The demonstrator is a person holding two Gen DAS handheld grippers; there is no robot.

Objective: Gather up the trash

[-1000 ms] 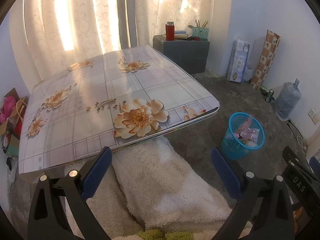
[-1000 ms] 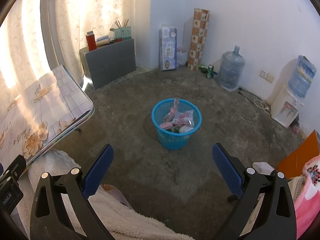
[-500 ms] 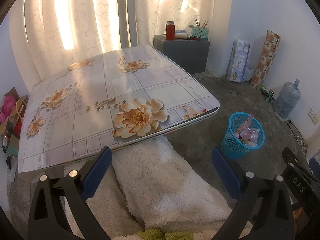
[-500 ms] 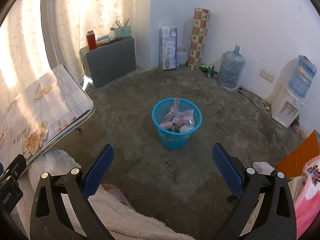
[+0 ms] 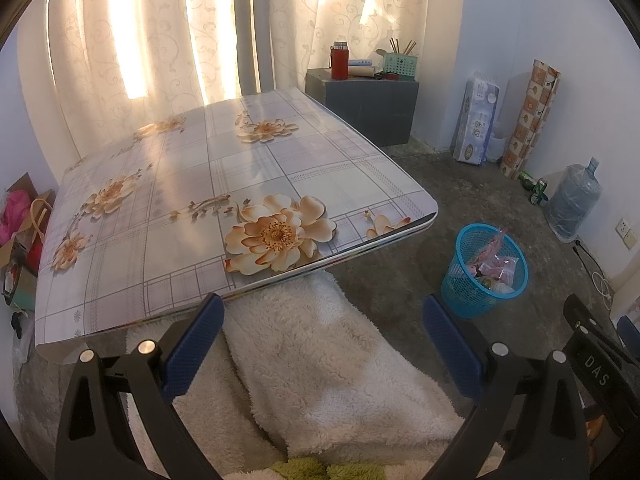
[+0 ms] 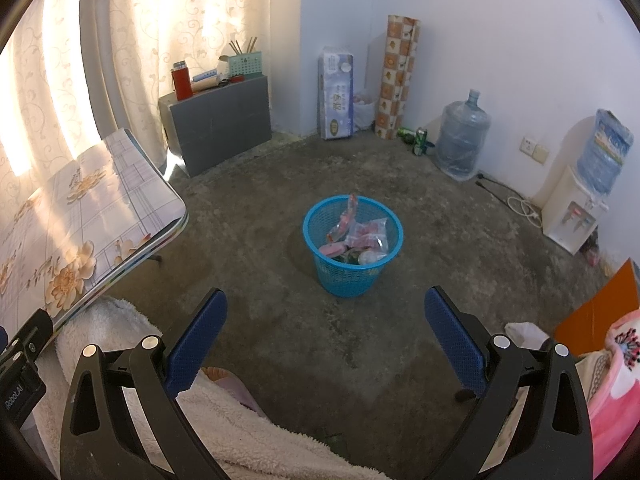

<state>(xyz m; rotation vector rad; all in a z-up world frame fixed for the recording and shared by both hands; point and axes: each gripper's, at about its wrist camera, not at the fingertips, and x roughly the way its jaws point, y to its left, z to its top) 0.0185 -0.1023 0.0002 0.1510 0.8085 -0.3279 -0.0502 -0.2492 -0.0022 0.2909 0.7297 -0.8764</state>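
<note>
basket: plastic mesh | tabletop: glossy | floor: rough concrete

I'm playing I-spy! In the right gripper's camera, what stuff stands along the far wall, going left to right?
Grey cabinet → tissue pack → patterned roll → green cans → water jug → wall socket → water dispenser.

Lived-in home room, patterned curtains over a sunlit window, low table with floral cover, bare concrete floor, water dispenser, toilet-paper pack, fleecy white blanket
</note>
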